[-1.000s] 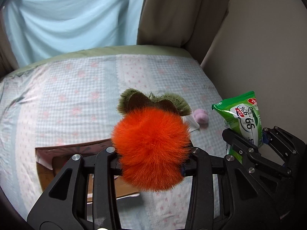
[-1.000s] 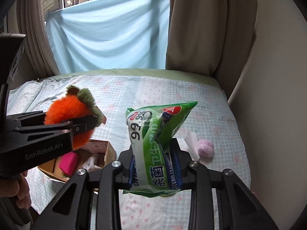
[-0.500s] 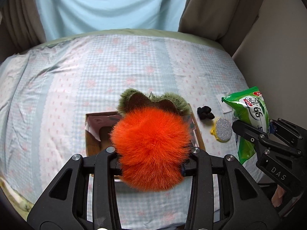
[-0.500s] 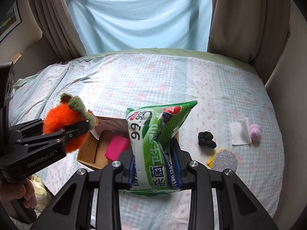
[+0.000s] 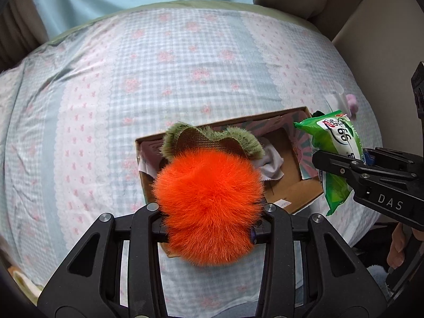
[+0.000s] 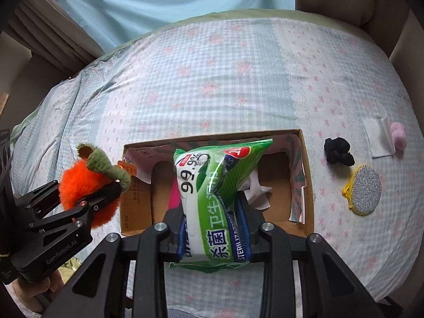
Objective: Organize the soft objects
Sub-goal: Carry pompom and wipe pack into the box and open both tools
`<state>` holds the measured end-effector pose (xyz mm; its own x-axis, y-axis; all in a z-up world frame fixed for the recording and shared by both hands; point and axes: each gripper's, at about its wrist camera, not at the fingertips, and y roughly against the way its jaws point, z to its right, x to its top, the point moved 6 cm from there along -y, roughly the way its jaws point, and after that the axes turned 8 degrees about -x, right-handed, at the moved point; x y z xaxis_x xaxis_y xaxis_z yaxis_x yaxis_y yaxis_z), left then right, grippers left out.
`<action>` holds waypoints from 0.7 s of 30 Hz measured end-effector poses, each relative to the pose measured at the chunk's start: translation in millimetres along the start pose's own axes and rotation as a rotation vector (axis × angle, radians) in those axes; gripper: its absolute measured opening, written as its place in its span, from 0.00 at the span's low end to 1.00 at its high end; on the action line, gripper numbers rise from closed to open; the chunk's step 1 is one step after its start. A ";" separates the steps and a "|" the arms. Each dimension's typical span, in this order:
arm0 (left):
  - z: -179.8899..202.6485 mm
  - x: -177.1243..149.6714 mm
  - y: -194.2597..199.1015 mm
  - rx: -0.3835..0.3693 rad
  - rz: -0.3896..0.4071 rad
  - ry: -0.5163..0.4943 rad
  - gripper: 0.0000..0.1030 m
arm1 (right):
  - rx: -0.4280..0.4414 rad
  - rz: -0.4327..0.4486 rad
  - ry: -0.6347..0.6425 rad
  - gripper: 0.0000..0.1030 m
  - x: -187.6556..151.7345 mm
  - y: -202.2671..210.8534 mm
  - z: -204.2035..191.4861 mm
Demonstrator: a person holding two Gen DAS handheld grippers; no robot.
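Observation:
My left gripper (image 5: 209, 228) is shut on a fluffy orange plush with a green leafy top (image 5: 209, 201), held over the left half of an open cardboard box (image 5: 299, 193) on the bed. From the right wrist view the same plush (image 6: 84, 188) hangs just left of the box (image 6: 307, 175). My right gripper (image 6: 214, 241) is shut on a green pack of wet wipes (image 6: 212, 185), above the box's middle. That pack (image 5: 336, 153) shows at the right of the left wrist view. Inside the box lie a white cloth (image 6: 257, 188) and a pink item (image 6: 173, 198).
On the checked bedsheet right of the box lie a black scrunchie (image 6: 339, 151), a glittery silver round pouch (image 6: 367, 189), a white tissue (image 6: 376, 137) and a pink pompom (image 6: 398, 136). Curtains and a wall stand behind the bed. A hand (image 6: 39, 288) grips the left handle.
Both grippers have come down and tilted steeply toward the bed, carrying the plush and the wipes pack from beside the box to over it. The box now fills the middle of both views.

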<state>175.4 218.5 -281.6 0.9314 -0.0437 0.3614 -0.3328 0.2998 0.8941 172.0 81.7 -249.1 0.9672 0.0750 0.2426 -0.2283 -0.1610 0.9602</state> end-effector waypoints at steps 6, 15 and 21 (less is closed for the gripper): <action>-18.7 -2.4 -48.0 -0.024 -0.107 0.004 0.33 | -0.026 -0.148 -0.027 0.29 3.7 -55.4 0.5; -33.1 -21.2 -121.1 -0.001 -0.298 -0.014 0.33 | 0.008 -0.348 -0.212 0.29 4.8 -120.2 19.5; -31.2 -32.1 -139.9 0.003 -0.355 -0.034 0.33 | 0.023 -0.356 -0.242 0.29 9.2 -122.6 21.0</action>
<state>196.7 207.7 -426.5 0.9837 -0.1760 0.0370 0.0098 0.2578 0.9662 211.2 81.5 -367.6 0.9840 -0.1025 -0.1456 0.1245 -0.1884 0.9742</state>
